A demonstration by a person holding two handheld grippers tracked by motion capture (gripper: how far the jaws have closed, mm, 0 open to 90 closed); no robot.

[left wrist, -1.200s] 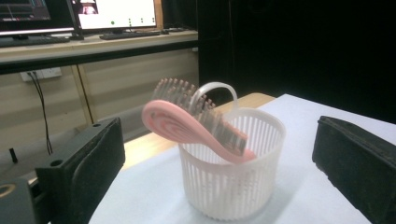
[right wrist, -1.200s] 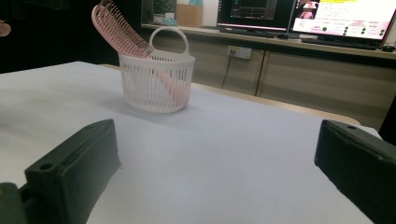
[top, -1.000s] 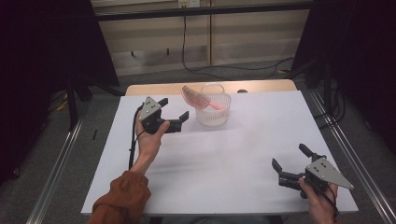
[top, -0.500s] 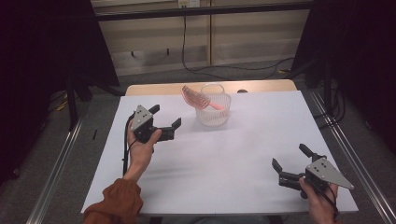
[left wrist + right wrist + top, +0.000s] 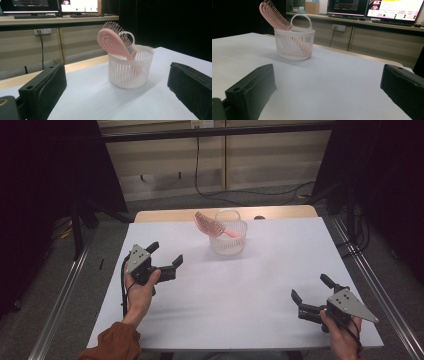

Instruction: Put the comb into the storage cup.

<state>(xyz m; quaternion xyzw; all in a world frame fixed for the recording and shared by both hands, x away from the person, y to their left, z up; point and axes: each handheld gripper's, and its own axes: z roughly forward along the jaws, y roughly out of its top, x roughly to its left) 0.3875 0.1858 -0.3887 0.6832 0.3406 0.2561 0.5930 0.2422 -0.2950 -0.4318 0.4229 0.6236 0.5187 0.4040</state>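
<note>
A pink hairbrush point(image 5: 209, 226) point(image 5: 112, 43) point(image 5: 274, 15) stands tilted in a small white slatted basket point(image 5: 228, 240) point(image 5: 130, 68) point(image 5: 294, 45) at the far middle of the white table point(image 5: 240, 290). Its bristled head sticks out over the basket's left rim. My left gripper point(image 5: 165, 256) is open and empty, held above the table's left part, well short of the basket. My right gripper point(image 5: 310, 287) rests open and empty near the front right corner.
The table's far edge shows a wooden strip point(image 5: 165, 216). Metal rails point(image 5: 60, 295) run along both sides of the table. Monitors point(image 5: 394, 10) and a desk stand behind in the gripper views. A cable point(image 5: 123, 285) trails from the left gripper.
My left gripper has drawn back from beside the basket, toward the near left. The right gripper has stayed put. The brush and basket have not moved.
</note>
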